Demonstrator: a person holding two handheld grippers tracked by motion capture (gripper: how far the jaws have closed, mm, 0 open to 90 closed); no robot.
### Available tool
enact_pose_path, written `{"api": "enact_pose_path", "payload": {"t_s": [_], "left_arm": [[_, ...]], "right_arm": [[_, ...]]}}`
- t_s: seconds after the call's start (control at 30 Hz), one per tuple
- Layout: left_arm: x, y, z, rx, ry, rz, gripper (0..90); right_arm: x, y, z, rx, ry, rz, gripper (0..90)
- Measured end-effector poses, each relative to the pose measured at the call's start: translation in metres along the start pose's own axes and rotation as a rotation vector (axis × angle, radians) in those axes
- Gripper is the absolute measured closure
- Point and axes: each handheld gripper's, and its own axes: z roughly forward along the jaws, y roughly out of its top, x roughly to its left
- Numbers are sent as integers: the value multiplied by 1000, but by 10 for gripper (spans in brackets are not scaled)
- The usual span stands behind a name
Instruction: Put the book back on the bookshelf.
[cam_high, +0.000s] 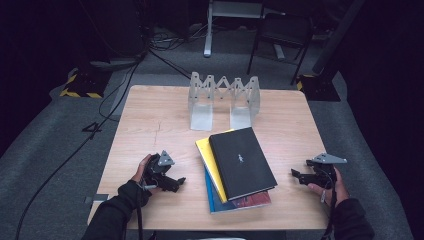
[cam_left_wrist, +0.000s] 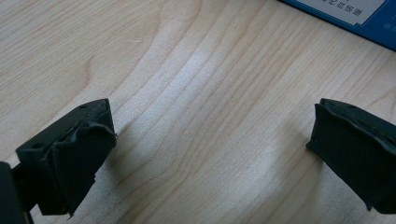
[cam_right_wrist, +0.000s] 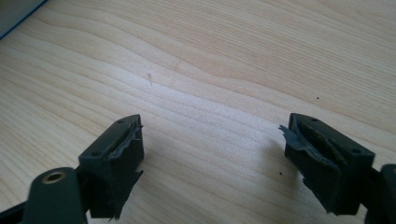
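The high view gives the whole light wooden table (cam_high: 150, 125). At about 8 o'clock on it, the left gripper (cam_high: 176, 182) lies low in the person's left hand (cam_high: 142, 172), its jaws pointing toward the middle. In the middle lies a stack of 3 flat books, each turned a little against the others: a black hardcover book (cam_high: 242, 162) on top, a yellow book (cam_high: 209, 160) under it, and a blue book with a red cover part (cam_high: 240, 202) at the bottom. At 12 o'clock, behind the stack, stands a grey metal folding book rack (cam_high: 223, 97), well apart from both grippers. At about 4 o'clock the right gripper (cam_high: 296, 175) is in the person's right hand (cam_high: 332, 187), its jaws also turned toward the stack.

The left gripper view gives what the high view cannot: the 2 black jaws stand wide apart with bare wood grain between them, and they hold nothing. The blue book (cam_left_wrist: 345, 14) shows at 1 o'clock, near but not touching the jaws.

The right gripper view also has its 2 jaws wide apart over bare wood, holding nothing; their pads (cam_right_wrist: 123, 154) look torn at the edges. At 11 o'clock a thin blue book edge (cam_right_wrist: 18, 18) comes in, apart from the jaws.
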Motion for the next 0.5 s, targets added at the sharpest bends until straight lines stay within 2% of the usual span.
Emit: {"api": "enact_pose_path", "payload": {"t_s": [0.07,0.2,0.33,0.5], "left_arm": [[0,-1,-1,-1,-2,-5,5],[1,-4,-3,-3,-16,12,5],[3,-6,-5,-4,-24,24,5],[4,-6,-5,-4,-40,40,5]], "right_arm": [[-1,0,0,9,-3,1,156],[-1,0,-2,19,0,-13,157],[3,4,-5,26,72,-47,195],[21,13,-26,-61,176,-129,263]]}}
